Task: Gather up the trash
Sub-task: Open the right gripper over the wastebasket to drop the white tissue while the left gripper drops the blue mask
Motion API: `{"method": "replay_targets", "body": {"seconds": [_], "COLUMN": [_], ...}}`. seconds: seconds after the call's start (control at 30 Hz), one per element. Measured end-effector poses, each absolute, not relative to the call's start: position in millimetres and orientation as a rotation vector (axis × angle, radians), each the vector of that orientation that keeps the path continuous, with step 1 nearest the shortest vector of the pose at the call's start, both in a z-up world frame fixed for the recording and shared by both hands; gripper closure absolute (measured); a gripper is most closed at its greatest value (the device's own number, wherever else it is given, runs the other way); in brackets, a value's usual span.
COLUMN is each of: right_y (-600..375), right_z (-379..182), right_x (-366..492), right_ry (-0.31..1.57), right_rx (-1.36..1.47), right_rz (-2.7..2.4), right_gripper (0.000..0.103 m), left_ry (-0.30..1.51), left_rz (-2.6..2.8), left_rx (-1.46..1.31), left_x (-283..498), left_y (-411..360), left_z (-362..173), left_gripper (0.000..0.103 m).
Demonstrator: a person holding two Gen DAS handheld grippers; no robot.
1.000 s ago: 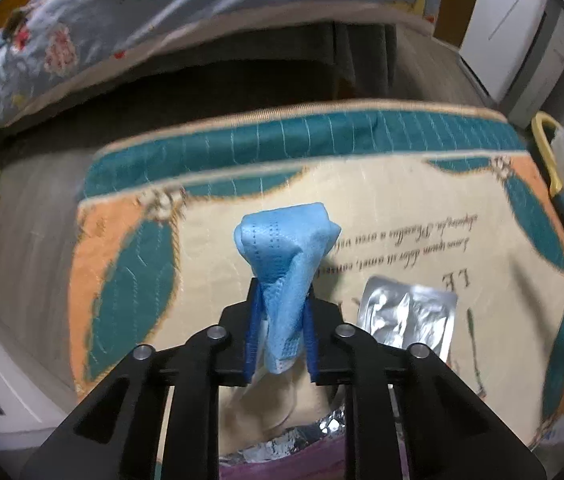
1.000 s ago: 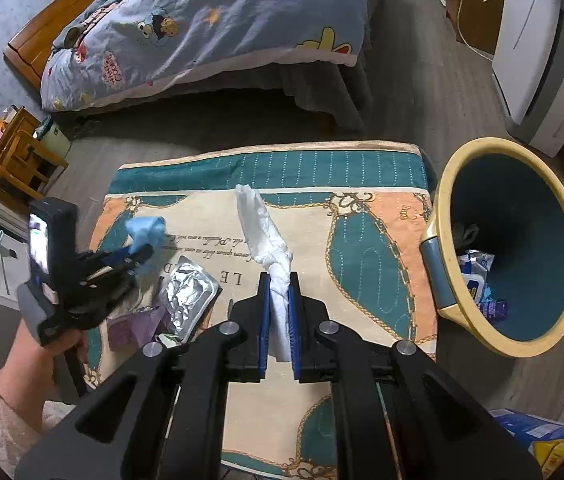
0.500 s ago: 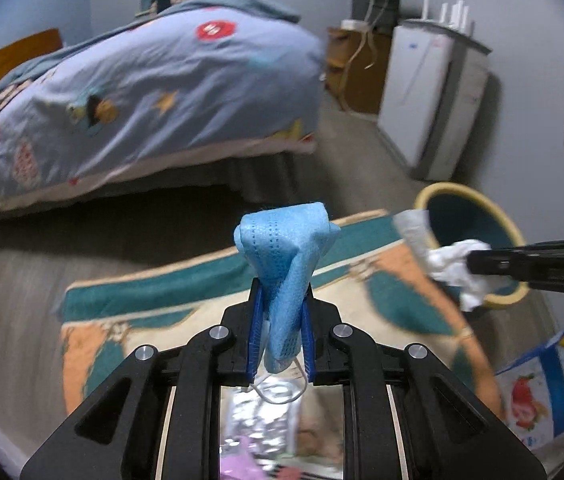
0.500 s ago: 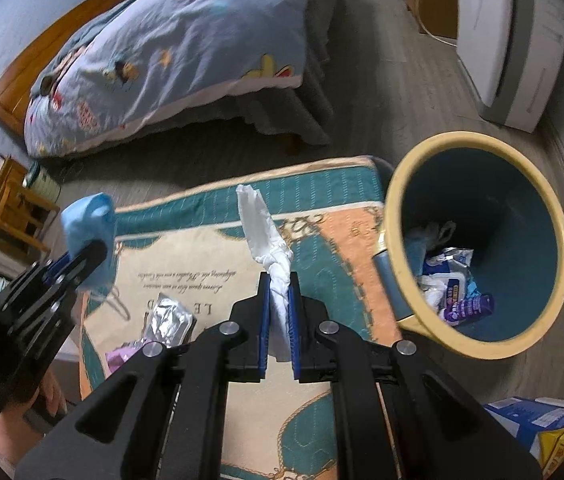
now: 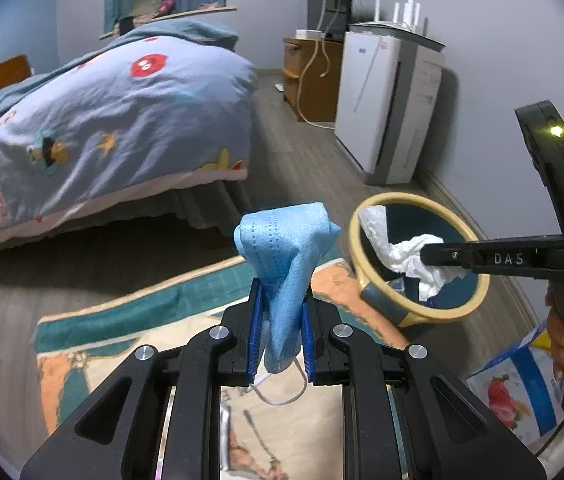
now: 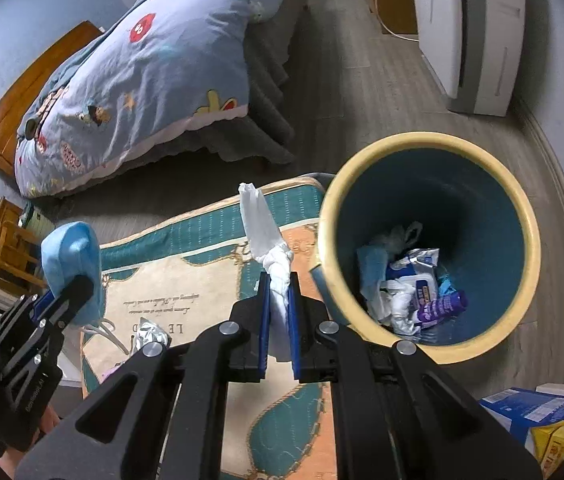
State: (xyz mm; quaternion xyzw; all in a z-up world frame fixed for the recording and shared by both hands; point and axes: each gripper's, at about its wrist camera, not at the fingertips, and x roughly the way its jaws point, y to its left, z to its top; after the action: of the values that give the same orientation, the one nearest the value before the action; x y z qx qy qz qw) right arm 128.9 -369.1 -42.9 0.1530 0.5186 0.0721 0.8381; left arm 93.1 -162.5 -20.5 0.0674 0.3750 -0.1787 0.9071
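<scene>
My left gripper [image 5: 281, 300] is shut on a crumpled blue face mask [image 5: 287, 248], whose white ear loop hangs below the jaws. It is held in the air over the patterned rug [image 5: 154, 312], left of the bin. My right gripper [image 6: 280, 284] is shut on a twisted white tissue [image 6: 262, 232] that sticks up past the fingertips. The yellow-rimmed, teal-lined bin [image 6: 521, 216] stands just right of it, with wrappers and tissues at the bottom. In the left wrist view the right gripper [image 5: 425, 256] holds the tissue [image 5: 405, 252] over the bin's rim [image 5: 413, 200]. The mask [image 6: 70, 264] shows at left in the right wrist view.
A foil blister pack [image 6: 150, 334] and a purple wrapper lie on the rug [image 6: 186, 276]. The bed with a blue quilt [image 5: 102, 120] stands behind the rug. A white appliance [image 5: 389, 104] is by the wall, and printed boxes [image 6: 541, 416] lie on the floor near the bin.
Both grippers have moved right toward the bin with their loads. The left one lifted off the rug with the mask; the right one now has the tissue at the bin's rim.
</scene>
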Motion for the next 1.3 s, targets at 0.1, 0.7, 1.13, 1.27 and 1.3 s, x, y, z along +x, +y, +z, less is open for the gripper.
{"method": "replay_targets", "body": {"seconds": [0.1,0.7,1.13,1.27,1.3], "right_y": [-379.1,-462.5,-496.0,-504.9,-506.0], "right_z": [-44.5,-58.7,-87.1,-93.4,-95.4], "right_x": [127.4,120.0,123.0,123.9,124.6], "right_ry": [1.098,1.089,1.148,1.156,1.161], "right_rx": [0.323,0.428,0.420,0.433,0.432], "right_rz": [0.141,0.009,-0.094,-0.120,-0.124], "right_gripper": [0.095,0.095,0.095,0.095,0.095], "left_ry": [0.778,0.836,0.876,0.882,0.884], "left_rz": [-0.387,-0.557,-0.618,-0.620,-0.622], "left_rx": [0.150,0.235,0.258,0.261,0.252], "left_x": [93.0,101.5,126.0,131.6,132.9], "left_y": [-177.9,-266.2,-289.6,-295.5,-296.5], "left_z": [-22.8,-24.4,-41.9,-50.9,-51.5], "left_gripper": [0.085,0.085,0.085,0.085,0.085]}}
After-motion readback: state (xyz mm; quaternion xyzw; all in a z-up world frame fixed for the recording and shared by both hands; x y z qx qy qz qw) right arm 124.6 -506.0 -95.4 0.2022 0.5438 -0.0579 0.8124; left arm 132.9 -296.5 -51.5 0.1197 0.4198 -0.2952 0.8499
